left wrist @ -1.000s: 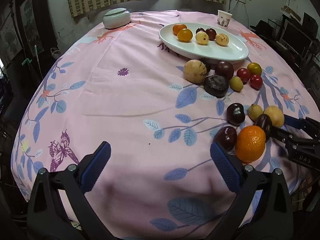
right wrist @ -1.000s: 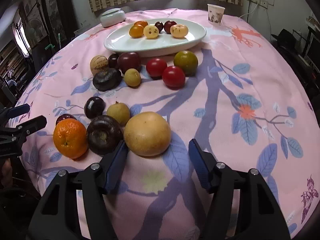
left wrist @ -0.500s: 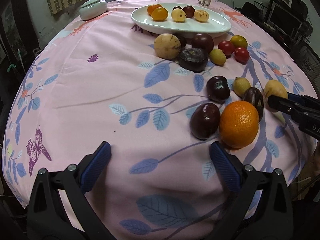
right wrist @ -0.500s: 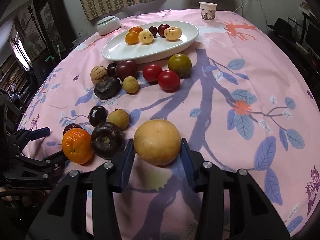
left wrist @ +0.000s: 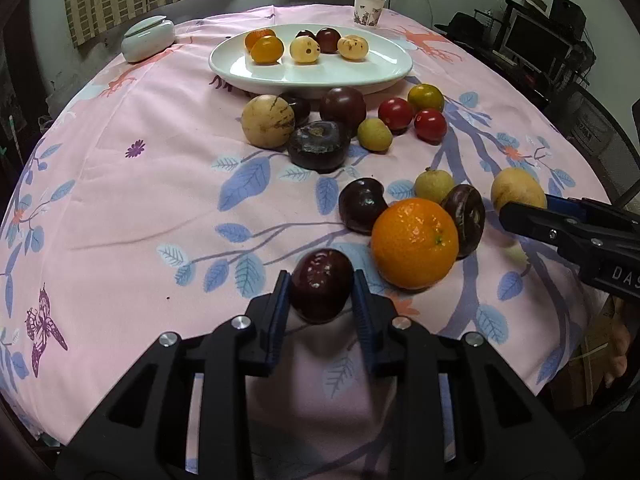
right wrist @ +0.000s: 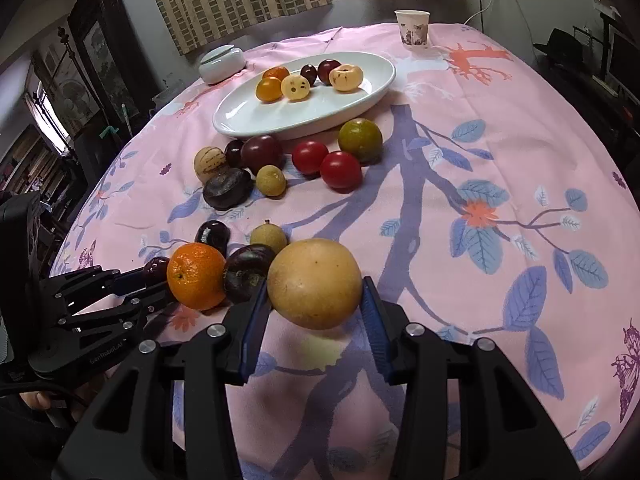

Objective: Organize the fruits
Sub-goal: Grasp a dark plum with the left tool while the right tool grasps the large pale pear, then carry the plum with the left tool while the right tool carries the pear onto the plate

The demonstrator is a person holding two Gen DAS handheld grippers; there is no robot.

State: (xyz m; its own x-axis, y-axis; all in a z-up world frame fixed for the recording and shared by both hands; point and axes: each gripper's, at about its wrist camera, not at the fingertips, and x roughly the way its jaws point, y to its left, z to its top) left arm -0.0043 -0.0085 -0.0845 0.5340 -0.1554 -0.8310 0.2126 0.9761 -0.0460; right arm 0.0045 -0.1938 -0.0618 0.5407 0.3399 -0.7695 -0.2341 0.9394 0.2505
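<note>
My left gripper (left wrist: 320, 300) is shut on a dark red plum (left wrist: 321, 285) near the table's front edge; both blue pads press its sides. To its right lies an orange (left wrist: 414, 242), with dark fruits behind it. My right gripper (right wrist: 314, 306) is shut on a large tan round fruit (right wrist: 315, 282), held slightly above the pink cloth. In the right wrist view the left gripper (right wrist: 132, 280) comes in from the left beside the orange (right wrist: 196, 274). A white oval plate (left wrist: 320, 72) at the back carries several small fruits.
More fruits lie loose on the flowered pink tablecloth (left wrist: 140, 200) before the plate: red tomatoes (left wrist: 430, 125), a green-yellow fruit (left wrist: 426, 97), a pale melon-like fruit (left wrist: 267, 121), dark plums. A lidded ceramic jar (left wrist: 148, 38) and a paper cup (left wrist: 368, 9) stand at the back.
My left gripper moved toward the fruits and went from wide open to shut on the dark red plum. My right gripper closed on the tan fruit and lifted it slightly.
</note>
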